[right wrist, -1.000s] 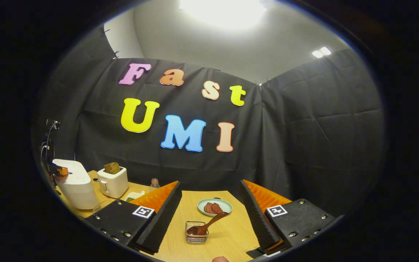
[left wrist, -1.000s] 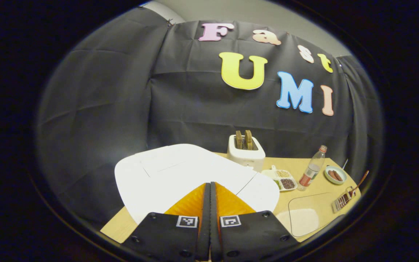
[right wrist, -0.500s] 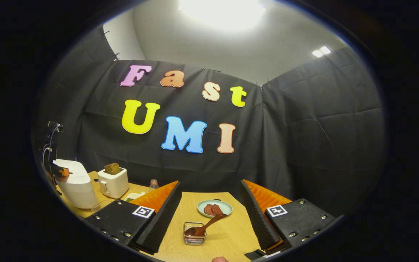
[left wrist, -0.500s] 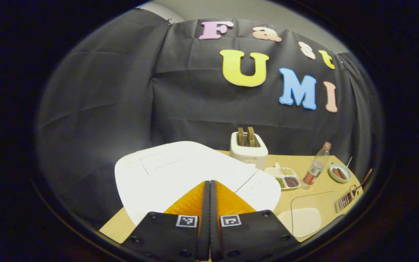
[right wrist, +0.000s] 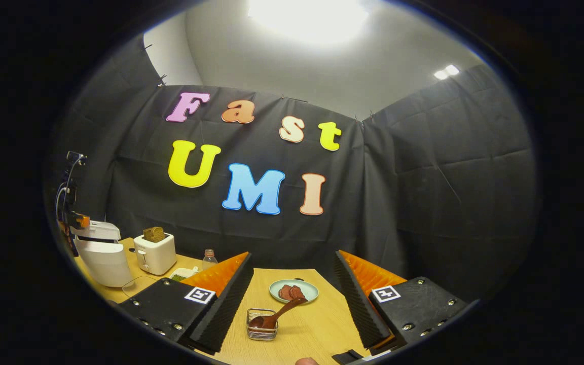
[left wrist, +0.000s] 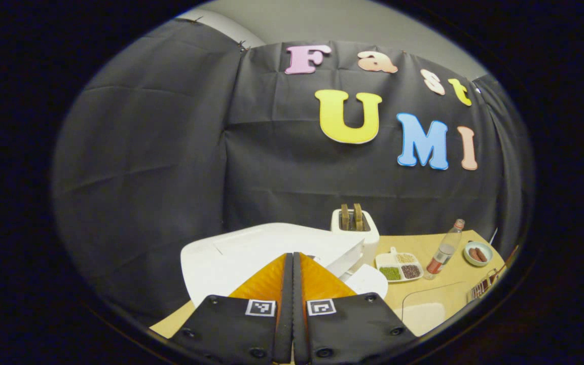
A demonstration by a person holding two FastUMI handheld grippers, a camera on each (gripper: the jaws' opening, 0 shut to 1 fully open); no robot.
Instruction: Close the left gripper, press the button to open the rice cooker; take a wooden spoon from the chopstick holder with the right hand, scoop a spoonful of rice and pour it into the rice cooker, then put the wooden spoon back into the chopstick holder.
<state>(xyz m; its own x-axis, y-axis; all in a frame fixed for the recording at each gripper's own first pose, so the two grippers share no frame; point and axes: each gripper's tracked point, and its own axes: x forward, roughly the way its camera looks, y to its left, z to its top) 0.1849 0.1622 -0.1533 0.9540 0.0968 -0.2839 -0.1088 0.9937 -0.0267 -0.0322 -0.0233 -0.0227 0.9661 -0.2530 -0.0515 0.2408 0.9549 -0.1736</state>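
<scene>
Rice cooker (left wrist: pixel 251 253), white and boxy, sits at the near left of a wooden table (left wrist: pixel 434 289), and in the left gripper view we see its lid tilted up, a gap showing between lid and body on the right side. The left gripper (left wrist: pixel 292 263) rests just above the cooker's front edge with its two fingers pressed flat together, nothing between them. Behind the cooker stands a white toaster (left wrist: pixel 355 230) holding two slices of bread. To its right we find a divided tray of grains (left wrist: pixel 399 266), a clear bottle (left wrist: pixel 444 248) and a small plate of sausages (left wrist: pixel 478 253). A clear tray of white rice (left wrist: pixel 424 312) lies at the near right (partly cut off by the picture's edge).

In the right gripper view, the right gripper (right wrist: pixel 292 294) hangs above the table with its fingers spread wide apart, empty. Between them, farther off, we see the wire chopstick holder (right wrist: pixel 261 324) with the wooden spoon (right wrist: pixel 277 315) leaning out of it, handle slanting up to the right toward the sausage plate. Far left, the cooker's lid stands raised, the left gripper close beside it.
</scene>
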